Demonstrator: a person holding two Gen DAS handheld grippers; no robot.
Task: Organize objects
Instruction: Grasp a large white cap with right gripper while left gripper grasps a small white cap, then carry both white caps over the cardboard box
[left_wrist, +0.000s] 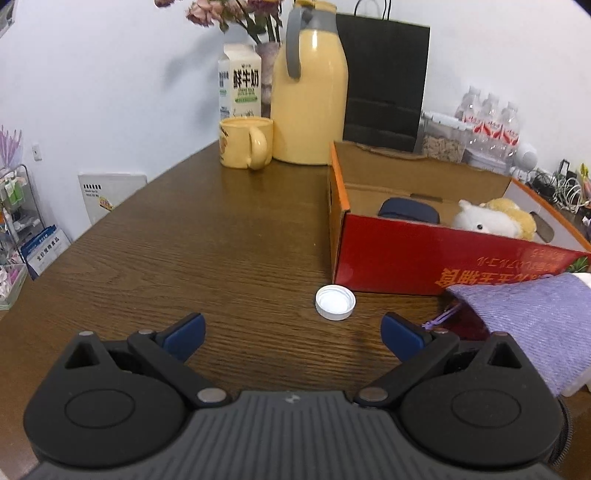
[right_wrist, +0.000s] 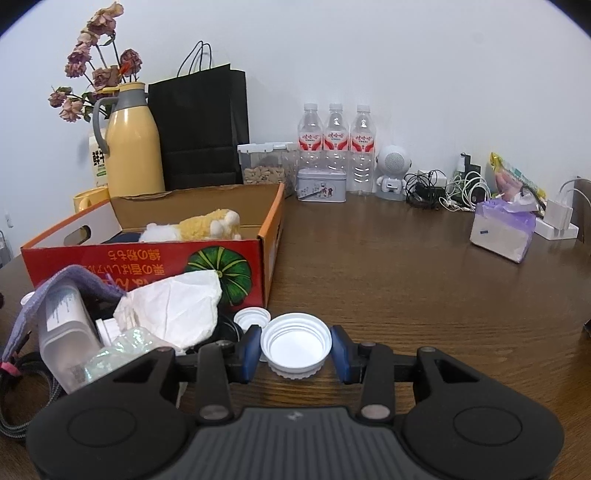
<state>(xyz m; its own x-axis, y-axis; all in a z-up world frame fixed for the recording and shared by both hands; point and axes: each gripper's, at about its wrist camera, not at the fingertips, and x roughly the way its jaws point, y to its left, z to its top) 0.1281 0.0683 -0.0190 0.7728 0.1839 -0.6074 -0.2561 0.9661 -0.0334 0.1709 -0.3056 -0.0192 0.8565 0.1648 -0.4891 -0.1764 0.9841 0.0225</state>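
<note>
My right gripper (right_wrist: 295, 349) is shut on a white bottle cap (right_wrist: 295, 345), open side up, just above the table. A second white cap (right_wrist: 253, 318) lies behind it, by the red cardboard box (right_wrist: 147, 258). The box holds a plush toy (right_wrist: 199, 229) and a dark item. My left gripper (left_wrist: 293, 338) is open and empty over the table. A white cap (left_wrist: 335, 302) lies just ahead of it, near the box (left_wrist: 388, 254) front. A purple cloth (left_wrist: 528, 321) lies by its right finger.
Left of my right gripper lies a pile: crumpled white paper (right_wrist: 173, 306), a translucent container (right_wrist: 66, 332), cables. At the back stand a yellow thermos (left_wrist: 310, 96), a yellow mug (left_wrist: 245, 142), a milk carton (left_wrist: 240, 85), a black bag (right_wrist: 199, 129), water bottles (right_wrist: 336, 144), a tissue pack (right_wrist: 502, 232).
</note>
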